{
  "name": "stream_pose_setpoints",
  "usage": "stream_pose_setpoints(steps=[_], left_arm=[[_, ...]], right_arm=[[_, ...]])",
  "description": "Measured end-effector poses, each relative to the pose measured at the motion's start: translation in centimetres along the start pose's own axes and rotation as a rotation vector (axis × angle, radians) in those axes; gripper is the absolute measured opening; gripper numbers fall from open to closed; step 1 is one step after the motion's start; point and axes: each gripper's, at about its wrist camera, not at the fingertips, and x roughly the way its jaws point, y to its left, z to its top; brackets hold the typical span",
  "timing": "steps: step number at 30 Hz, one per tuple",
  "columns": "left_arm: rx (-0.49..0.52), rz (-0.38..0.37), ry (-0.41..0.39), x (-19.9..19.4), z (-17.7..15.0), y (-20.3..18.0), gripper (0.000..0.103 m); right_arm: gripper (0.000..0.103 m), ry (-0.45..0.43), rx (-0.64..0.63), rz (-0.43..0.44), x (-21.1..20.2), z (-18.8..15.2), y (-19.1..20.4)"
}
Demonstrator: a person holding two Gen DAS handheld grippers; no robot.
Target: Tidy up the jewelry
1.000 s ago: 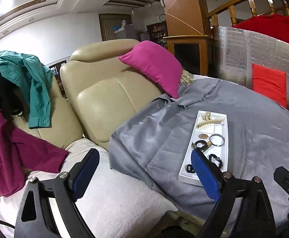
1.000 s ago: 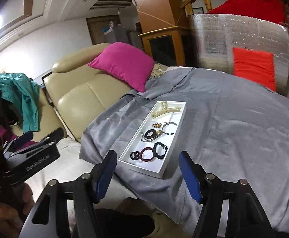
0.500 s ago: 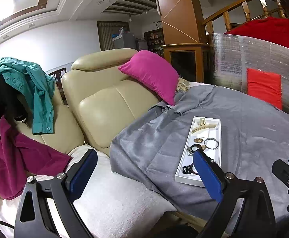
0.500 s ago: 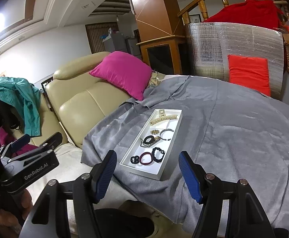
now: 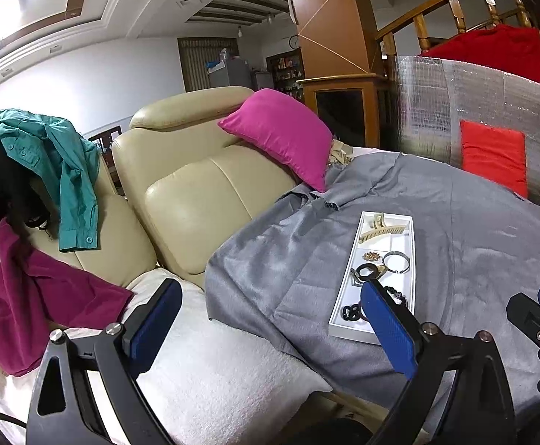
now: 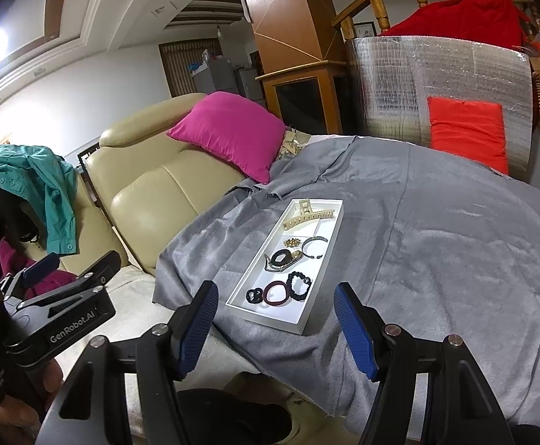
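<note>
A beige leather sofa [image 6: 147, 185] filled the left half of both views, with a teal shirt [image 6: 43, 181] and a magenta garment [image 5: 28, 296] draped over its left end. A grey cloth [image 6: 437, 252] covered the right half of each frame, spreading from the centre to the lower right. Behind it, at the upper right, stood a silver foil panel [image 6: 437, 85] with a red cushion [image 6: 470, 129] leaning against it. A pink pillow [image 6: 232, 129] sat at the sofa's top, just above centre.

On the grey cloth, near the middle of the right wrist view, lay a long white tray [image 6: 329, 256] with dividers. Its far section held a cream hair claw [image 6: 307, 215]; the middle section held a small gold brooch [image 6: 293, 241], an open bangle [image 6: 312, 246] and a watch [image 6: 282, 259]; the near section held a dark red hair tie [image 6: 275, 293], a black beaded bracelet [image 6: 299, 285] and a small black piece [image 6: 254, 295].

The right gripper [image 6: 275, 330] hung at the bottom of its frame with jaws spread apart and nothing between them, just short of the tray's near end. The left gripper [image 5: 270, 326] was likewise spread and empty, its right finger overlapping the tray's near end in its own view.
</note>
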Motion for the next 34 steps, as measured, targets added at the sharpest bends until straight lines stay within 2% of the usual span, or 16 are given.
stream_pose_setpoints(steps=[28, 34], left_arm=[[-0.009, -0.006, -0.004, 1.0, -0.3, 0.6, 0.097], [0.048, -0.020, 0.024, 3.0, 0.0, -0.6, 0.097]], right_arm=[[0.069, 0.014, 0.005, 0.009, 1.4, 0.0, 0.1], [0.069, 0.023, 0.028, 0.007, 2.4, 0.6, -1.5]])
